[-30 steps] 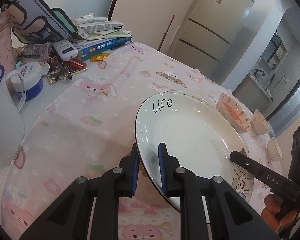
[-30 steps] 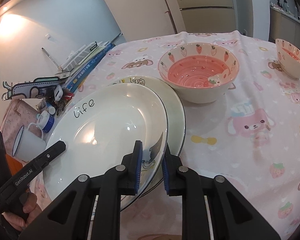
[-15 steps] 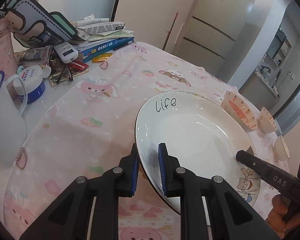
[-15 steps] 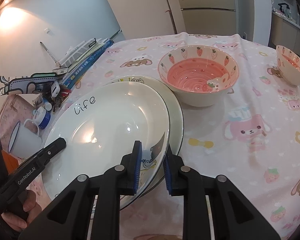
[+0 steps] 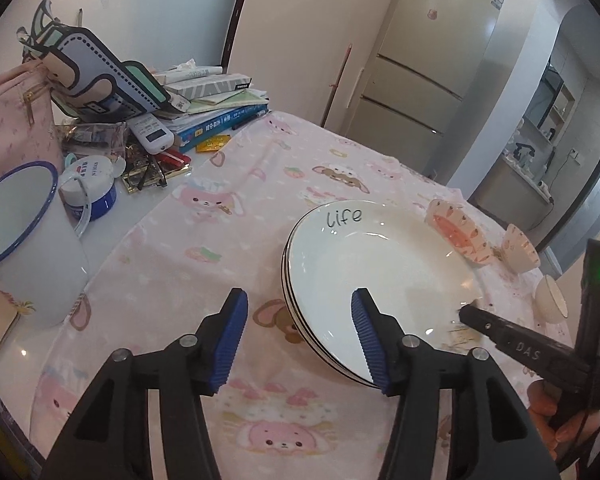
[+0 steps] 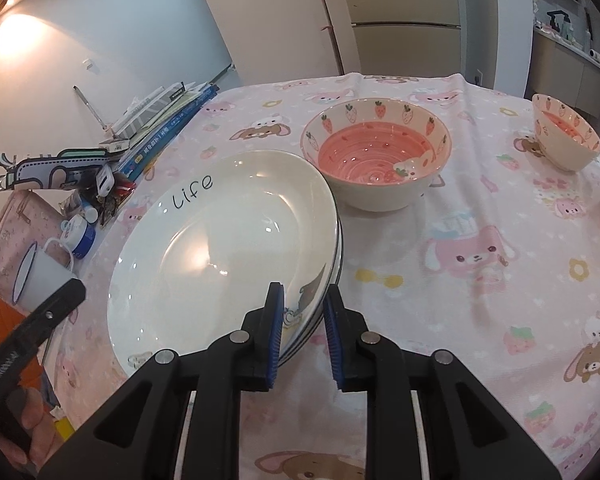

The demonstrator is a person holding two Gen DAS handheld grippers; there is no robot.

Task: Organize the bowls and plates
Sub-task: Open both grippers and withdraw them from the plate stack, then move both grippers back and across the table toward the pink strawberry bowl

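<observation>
A white plate marked "Life" (image 5: 376, 264) (image 6: 224, 248) lies on top of a stack of matching plates on the pink tablecloth. My left gripper (image 5: 300, 340) is open, its fingers spread on either side of the stack's near rim, holding nothing. My right gripper (image 6: 303, 336) has its jaws partly apart around the plates' opposite rim; the gap is small and I cannot tell whether the pads touch. A large pink strawberry bowl (image 6: 376, 156) (image 5: 458, 236) stands just beyond the stack. A smaller strawberry bowl (image 6: 564, 136) (image 5: 522, 248) stands further right.
A white enamel mug (image 5: 24, 240) stands at the left table edge, beside a blue-lidded jar (image 5: 92, 184). Books, a remote and a cartoon pouch (image 5: 100, 76) pile at the back left. A small white bowl (image 5: 552, 300) sits at the right edge. A fridge (image 5: 428, 52) stands behind.
The held plate has come down onto the stack. My left gripper has opened wide and let go of its rim. My right gripper's jaws have parted a little.
</observation>
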